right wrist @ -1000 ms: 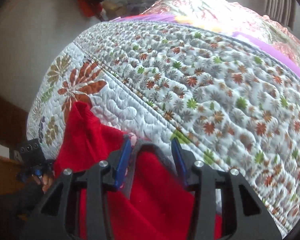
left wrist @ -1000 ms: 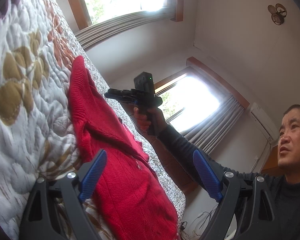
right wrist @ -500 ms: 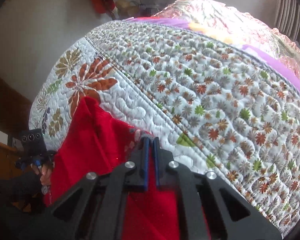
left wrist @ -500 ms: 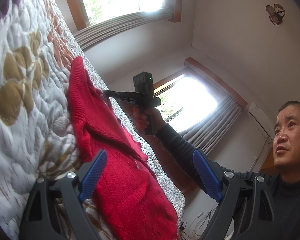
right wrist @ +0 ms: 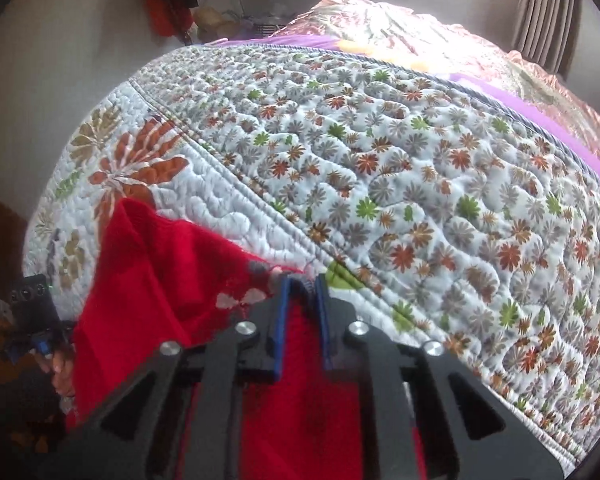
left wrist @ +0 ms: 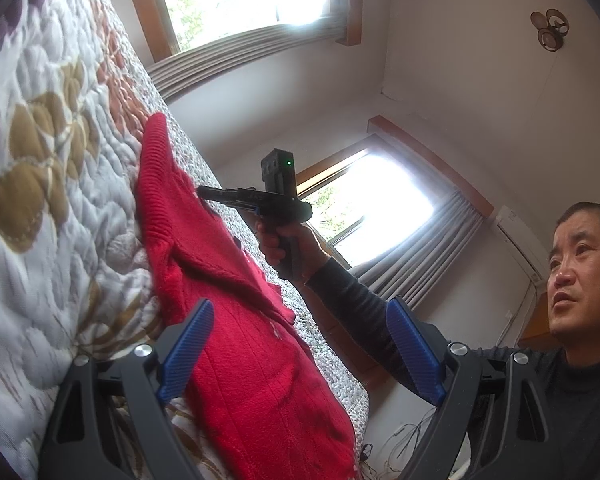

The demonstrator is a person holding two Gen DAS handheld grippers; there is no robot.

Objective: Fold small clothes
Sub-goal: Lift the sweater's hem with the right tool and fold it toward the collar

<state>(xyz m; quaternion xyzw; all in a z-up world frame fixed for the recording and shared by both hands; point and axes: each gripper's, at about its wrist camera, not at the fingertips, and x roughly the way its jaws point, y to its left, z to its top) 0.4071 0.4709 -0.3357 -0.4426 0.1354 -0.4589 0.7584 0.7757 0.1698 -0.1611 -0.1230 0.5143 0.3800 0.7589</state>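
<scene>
A red knitted garment (left wrist: 236,320) lies on the quilted bedspread (left wrist: 40,168), its ribbed end pointing away from me. My left gripper (left wrist: 300,348) hovers open over the garment's near part, with nothing between its blue fingers (left wrist: 186,346). A hand holds my right gripper (left wrist: 204,193), whose tips meet the garment's far edge. In the right wrist view the right gripper (right wrist: 301,312) is shut on a patterned edge of the red garment (right wrist: 148,280), its blue pads narrowly apart with cloth between them. The left gripper (right wrist: 36,344) shows small at the lower left.
The flowered bedspread (right wrist: 420,200) spreads wide to the right, with a purple-edged cover (right wrist: 420,28) beyond it. A person in a dark sleeve (left wrist: 364,304) stands by the bed's edge. Windows with curtains (left wrist: 380,208) fill the walls behind.
My right gripper went from open over the garment's edge to shut on it, and the edge now looks a little raised. The left gripper stayed where it was, open.
</scene>
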